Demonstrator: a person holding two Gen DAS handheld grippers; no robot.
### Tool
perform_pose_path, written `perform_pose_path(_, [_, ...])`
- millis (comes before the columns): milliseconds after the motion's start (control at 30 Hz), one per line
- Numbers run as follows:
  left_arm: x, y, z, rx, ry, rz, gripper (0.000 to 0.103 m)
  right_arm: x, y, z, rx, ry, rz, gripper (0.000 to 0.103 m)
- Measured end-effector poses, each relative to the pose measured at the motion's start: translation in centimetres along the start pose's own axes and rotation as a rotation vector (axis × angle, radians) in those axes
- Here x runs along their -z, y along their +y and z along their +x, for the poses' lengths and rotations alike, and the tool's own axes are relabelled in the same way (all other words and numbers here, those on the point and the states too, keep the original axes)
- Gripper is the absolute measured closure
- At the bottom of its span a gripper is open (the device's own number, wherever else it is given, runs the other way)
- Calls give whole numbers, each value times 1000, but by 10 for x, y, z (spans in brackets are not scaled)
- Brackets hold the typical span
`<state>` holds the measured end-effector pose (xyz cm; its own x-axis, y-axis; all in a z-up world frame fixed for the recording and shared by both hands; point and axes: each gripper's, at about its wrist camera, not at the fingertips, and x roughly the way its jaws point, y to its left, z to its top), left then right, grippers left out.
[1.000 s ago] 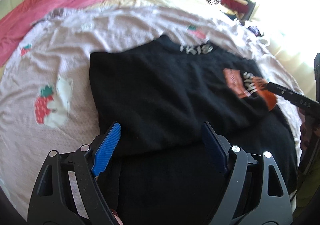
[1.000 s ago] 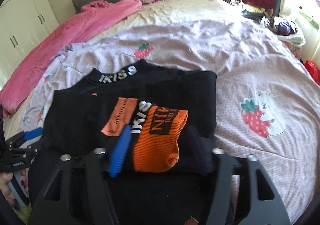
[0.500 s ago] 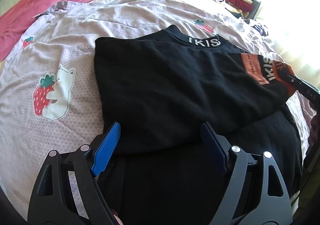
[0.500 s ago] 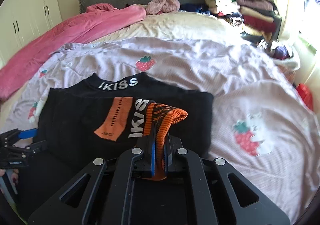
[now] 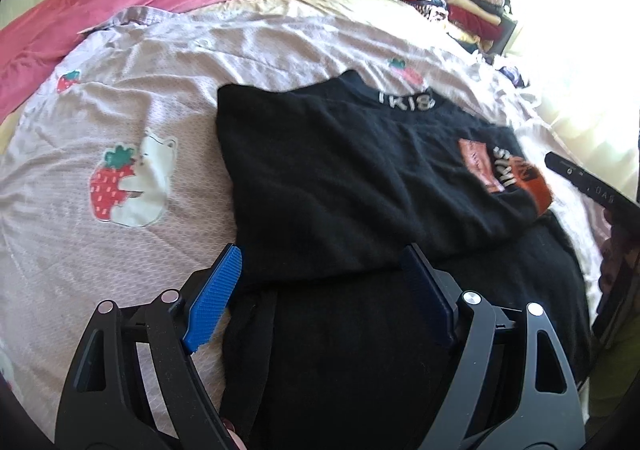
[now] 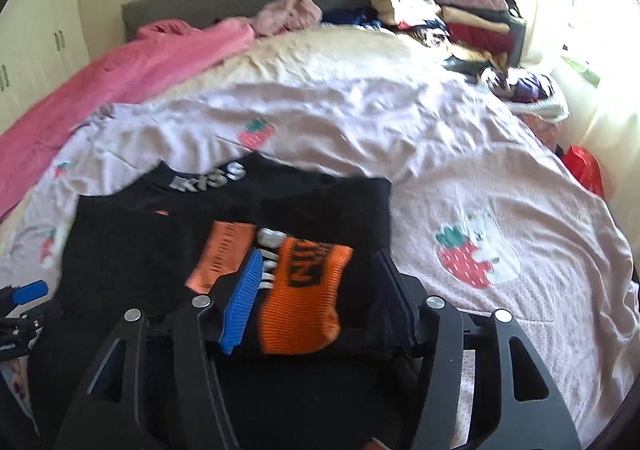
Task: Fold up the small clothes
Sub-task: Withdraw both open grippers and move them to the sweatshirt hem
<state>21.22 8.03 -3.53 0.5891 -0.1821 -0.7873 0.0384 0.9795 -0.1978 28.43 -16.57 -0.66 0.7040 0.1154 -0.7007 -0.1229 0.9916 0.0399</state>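
Left-wrist view, left to right. A pink quilted bedcover printed with strawberries and white bears (image 5: 132, 122) spreads over the bed and serves as the folding surface. The left gripper (image 5: 320, 282), black-framed with blue ribbed pads, hovers over the near part of the garment; its jaws stand wide apart and nothing is pressed between them. At centre lies the black knitted sweater with a white-lettered collar (image 5: 340, 178), flat on the bedcover. One sleeve is folded across the chest, so that the orange ribbed cuff with black lettering (image 5: 538, 186) rests near the right edge of the body. The lower body of the sweater runs on toward the camera, unfolded.

Right-wrist view, left to right. The right gripper (image 6: 316, 290) straddles the cuff: its jaws are opening, the cuff lies between them on the sweater, and the pads do not appear to press it.

Progress, as judged. The sleeve fold on this side looks complete and laid down. What seems left is any fold of the other sleeve, which cannot be made out here, and the doubling of the lower body up toward the collar.

Containers. None is clearly in view. A stack of folded clothes in mixed colours (image 6: 452, 18) sits at the far right corner of the bed; whether a box or shelf holds it cannot be told.
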Motion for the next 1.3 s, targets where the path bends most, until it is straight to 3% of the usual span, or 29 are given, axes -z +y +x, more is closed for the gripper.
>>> perform_pose_path(200, [1,6,-22,-13,-40,9,28,-4,35,-8,-82,15,-71,40])
perform_pose_path(333, [3,14,-28,-46,-44,1,26,-3,53,-10,-112,20,-99,30])
perform_pose_path(467, [8,19,-31,-49,-46,-6,24,0,65,-5,-125,46,-127,30])
perform_pose_path(600, [14,23,-25,-22,-13,-3,20,9,67,8,-136,98,-120,25])
perform_pose_path(800, [32,28,1,-33,76,6,20,32,53,45,-55,220,-102,25])
perform_pose_path(933, [42,35,10,-25,90,-21,20,34,53,49,-60,219,-97,21])
perform_pose_path(1100, [39,35,-1,-15,71,-41,20,30,53,39,-57,191,-96,20])
perform_pose_path(1300, [36,38,-23,-29,29,-34,20,26,55,24,-54,157,-82,12])
